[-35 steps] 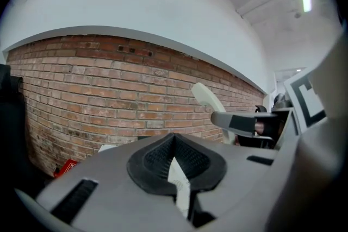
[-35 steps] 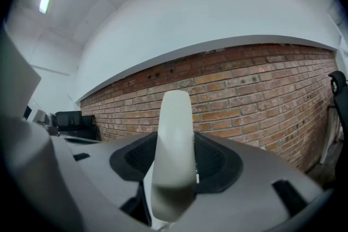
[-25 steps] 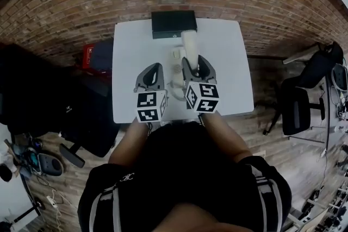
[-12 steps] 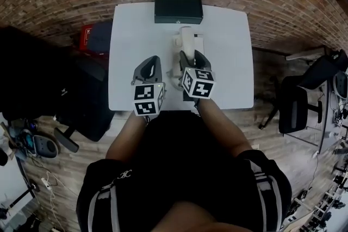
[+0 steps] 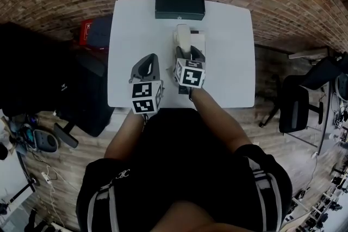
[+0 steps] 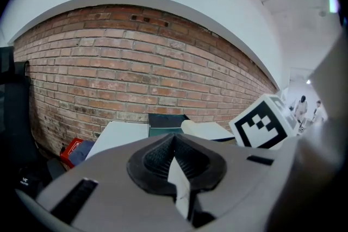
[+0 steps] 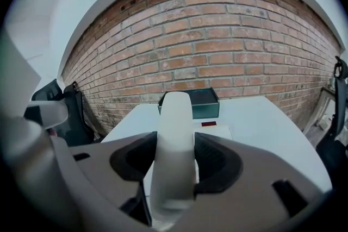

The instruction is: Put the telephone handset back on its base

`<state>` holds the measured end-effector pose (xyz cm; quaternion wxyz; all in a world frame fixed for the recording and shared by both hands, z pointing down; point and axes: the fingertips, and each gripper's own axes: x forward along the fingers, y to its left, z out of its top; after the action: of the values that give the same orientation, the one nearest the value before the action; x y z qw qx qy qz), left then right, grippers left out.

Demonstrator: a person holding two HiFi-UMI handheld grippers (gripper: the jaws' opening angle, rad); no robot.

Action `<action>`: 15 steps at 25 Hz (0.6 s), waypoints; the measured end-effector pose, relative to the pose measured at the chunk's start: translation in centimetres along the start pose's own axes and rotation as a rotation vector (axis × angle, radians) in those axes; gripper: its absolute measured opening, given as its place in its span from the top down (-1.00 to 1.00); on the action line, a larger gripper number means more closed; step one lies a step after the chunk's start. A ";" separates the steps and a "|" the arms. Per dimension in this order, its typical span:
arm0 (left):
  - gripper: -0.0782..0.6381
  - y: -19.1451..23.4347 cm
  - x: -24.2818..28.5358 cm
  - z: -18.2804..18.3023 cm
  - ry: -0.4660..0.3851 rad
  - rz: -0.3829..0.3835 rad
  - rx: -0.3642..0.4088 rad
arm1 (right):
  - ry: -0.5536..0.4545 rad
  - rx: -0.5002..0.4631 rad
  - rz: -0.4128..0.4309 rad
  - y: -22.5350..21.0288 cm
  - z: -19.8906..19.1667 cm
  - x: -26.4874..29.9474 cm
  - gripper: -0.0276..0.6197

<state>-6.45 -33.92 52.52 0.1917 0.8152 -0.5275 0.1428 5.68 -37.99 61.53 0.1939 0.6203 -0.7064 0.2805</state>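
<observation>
Lowered toward the base (image 7: 217, 132), right tongs (image 7: 174, 163) clamp the handset (image 7: 175, 117); left tongs (image 6: 174, 163) sit together, empty.

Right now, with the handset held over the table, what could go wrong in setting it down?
The right tool grips the handset with a long part jutting forward, so it may pivot and land askew on the base. The left tool is shut and off to the side, holding nothing, so the base may slide on the white table if pushed.

Smooth cream plastic handset (image 7: 174, 144), matt white table (image 5: 130, 24), rough red brick wall (image 7: 228, 51), ribbed black pads (image 6: 155, 157)
</observation>
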 end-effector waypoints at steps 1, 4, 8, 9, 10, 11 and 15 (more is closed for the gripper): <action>0.78 0.1 0.0 0.0 0.002 0.004 0.001 | 0.011 0.002 -0.004 0.0 -0.3 0.3 0.30; 0.78 0.2 0.1 0.1 0.010 0.008 0.005 | 0.047 0.018 -0.021 -0.4 -1.1 1.0 0.30; 0.78 0.9 0.1 0.1 0.011 0.019 0.005 | 0.077 0.022 -0.041 -0.3 -1.6 1.8 0.30; 0.78 1.1 0.0 0.0 0.012 0.023 0.003 | 0.086 0.019 -0.044 -0.2 -1.8 1.9 0.30; 0.78 1.3 0.0 0.0 0.013 0.027 0.002 | 0.097 0.017 -0.047 -0.2 -2.0 2.0 0.30; 0.78 1.3 -0.1 0.0 0.014 0.031 0.001 | 0.106 0.014 -0.048 -0.2 -2.2 2.2 0.30; 0.78 1.4 0.0 0.1 0.012 0.038 -0.003 | 0.095 -0.019 -0.063 -0.7 -1.9 2.8 0.30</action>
<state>-7.71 -34.43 52.68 0.1932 0.8039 -0.5419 0.1507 5.77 -38.96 64.84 0.2419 0.6263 -0.6792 0.2965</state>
